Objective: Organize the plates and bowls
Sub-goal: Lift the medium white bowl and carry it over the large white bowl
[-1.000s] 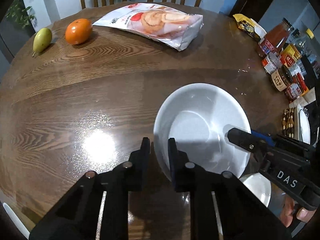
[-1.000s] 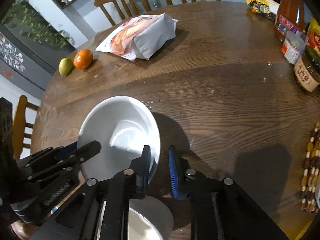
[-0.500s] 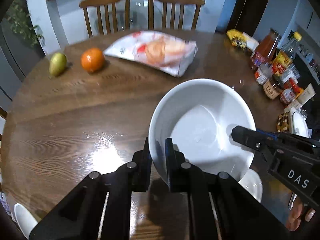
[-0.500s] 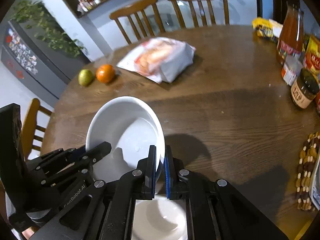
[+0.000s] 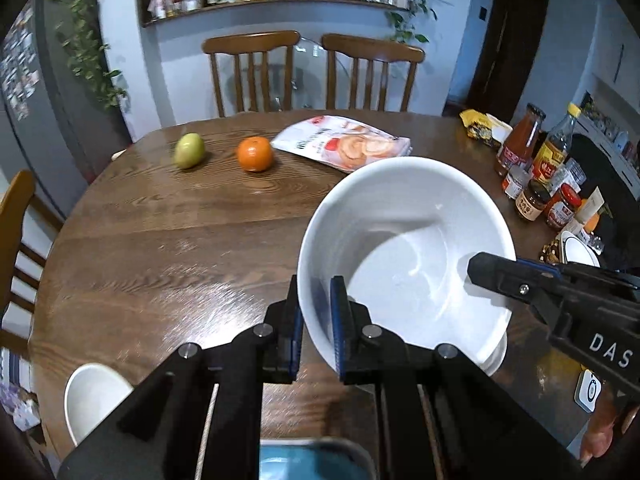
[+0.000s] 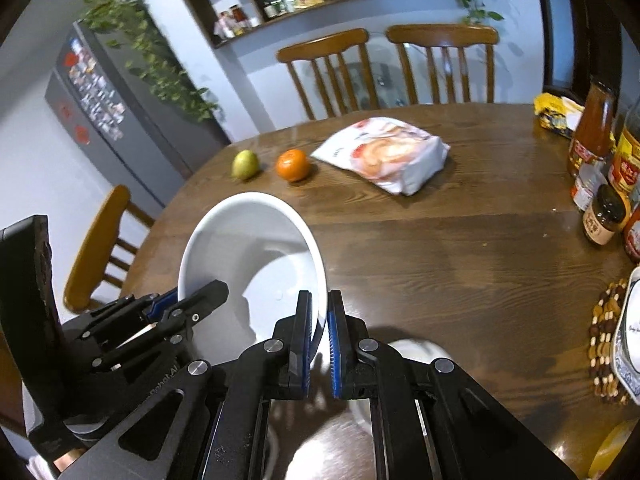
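A large white bowl (image 5: 404, 240) (image 6: 248, 252) hangs above the round wooden table (image 5: 168, 248), held from both sides. My left gripper (image 5: 316, 292) is shut on its near-left rim, one finger inside and one outside. My right gripper (image 6: 319, 308) is shut on the opposite rim, and it shows in the left wrist view as a black arm (image 5: 552, 296) over the bowl's right edge. A smaller white bowl (image 6: 416, 354) sits on the table below, partly hidden by the right gripper. Another small white bowl (image 5: 94, 396) rests at the table's near-left edge.
A pear (image 5: 189, 150), an orange (image 5: 255, 153) and a snack bag (image 5: 348, 144) lie at the far side. Sauce bottles and jars (image 5: 536, 176) crowd the right edge, with a beaded mat (image 6: 606, 344) and a plate (image 6: 632, 320). Two chairs (image 5: 312, 72) stand behind.
Both grippers closed on the large bowl's rim and lifted it off the table. The views tilted up, so the chairs and the wall shelf came into sight.
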Demonstrator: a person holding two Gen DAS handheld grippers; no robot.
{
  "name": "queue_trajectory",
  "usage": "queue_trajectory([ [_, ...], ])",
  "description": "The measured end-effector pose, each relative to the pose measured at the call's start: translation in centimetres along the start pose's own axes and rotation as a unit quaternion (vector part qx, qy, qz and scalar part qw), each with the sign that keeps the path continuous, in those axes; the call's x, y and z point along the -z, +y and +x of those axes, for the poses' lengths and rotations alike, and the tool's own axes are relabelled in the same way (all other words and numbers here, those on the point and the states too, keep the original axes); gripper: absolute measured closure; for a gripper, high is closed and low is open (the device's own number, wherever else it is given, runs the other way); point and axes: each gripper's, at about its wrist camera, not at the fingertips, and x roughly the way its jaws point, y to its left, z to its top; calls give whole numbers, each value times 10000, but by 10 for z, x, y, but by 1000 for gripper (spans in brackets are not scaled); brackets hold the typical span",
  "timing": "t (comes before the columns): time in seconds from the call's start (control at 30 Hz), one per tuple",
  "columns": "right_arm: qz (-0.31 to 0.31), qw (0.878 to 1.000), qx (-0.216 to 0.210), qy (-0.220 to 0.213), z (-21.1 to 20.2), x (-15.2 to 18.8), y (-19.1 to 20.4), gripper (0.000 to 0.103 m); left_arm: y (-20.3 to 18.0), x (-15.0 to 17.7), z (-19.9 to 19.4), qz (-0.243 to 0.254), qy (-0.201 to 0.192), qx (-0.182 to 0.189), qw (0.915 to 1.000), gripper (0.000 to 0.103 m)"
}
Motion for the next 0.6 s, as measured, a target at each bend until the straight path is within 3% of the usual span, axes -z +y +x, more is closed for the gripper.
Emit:
queue_trajectory([
  [0.33, -464, 9980, -316, 294, 16, 26, 64, 94, 56, 37, -29, -475, 24, -421, 9980, 92],
  [0.6, -875, 9919, -639, 669, 44, 45, 124, 94, 111, 69, -50, -999, 99, -828, 9915, 92],
])
